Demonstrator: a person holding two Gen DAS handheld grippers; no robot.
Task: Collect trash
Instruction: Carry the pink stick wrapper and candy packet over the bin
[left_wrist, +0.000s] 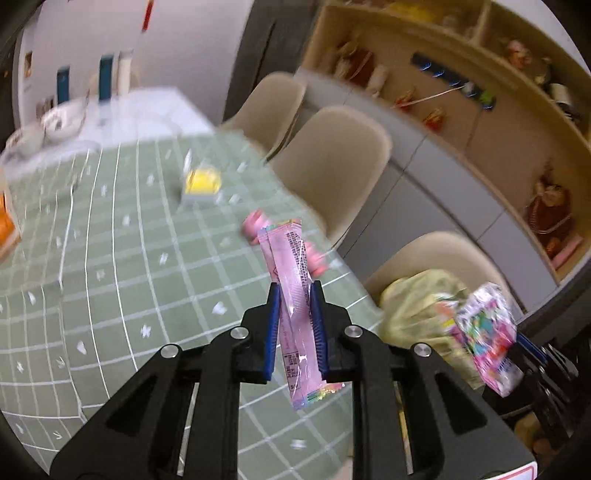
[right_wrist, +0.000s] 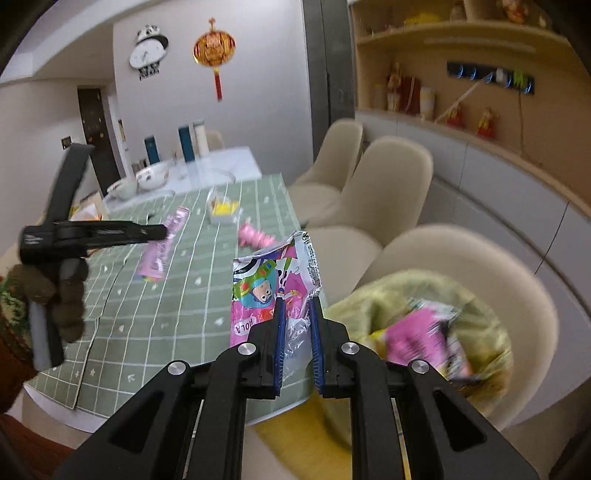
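Note:
My left gripper (left_wrist: 295, 286) is shut on a long pink wrapper (left_wrist: 286, 251), held above the green checked tablecloth (left_wrist: 110, 258). The right wrist view shows the same gripper (right_wrist: 162, 230) at the left with that wrapper (right_wrist: 159, 254) hanging from it. My right gripper (right_wrist: 297, 301) is shut on a crumpled cartoon-print snack wrapper (right_wrist: 273, 273), near the table's right edge. A yellow-green trash bag (right_wrist: 406, 295) sits open on the nearest chair, with a pink wrapper (right_wrist: 417, 336) inside it. Another pink piece (right_wrist: 255, 236) lies on the table.
A yellow-and-white box (left_wrist: 201, 182) stands mid-table. Bowls (right_wrist: 151, 175) and tall bottles (right_wrist: 186, 144) sit at the far end. Three beige chairs (right_wrist: 391, 177) line the right side, with cabinets and shelves (right_wrist: 480, 110) behind. A gloved hand (right_wrist: 66, 295) holds the left tool.

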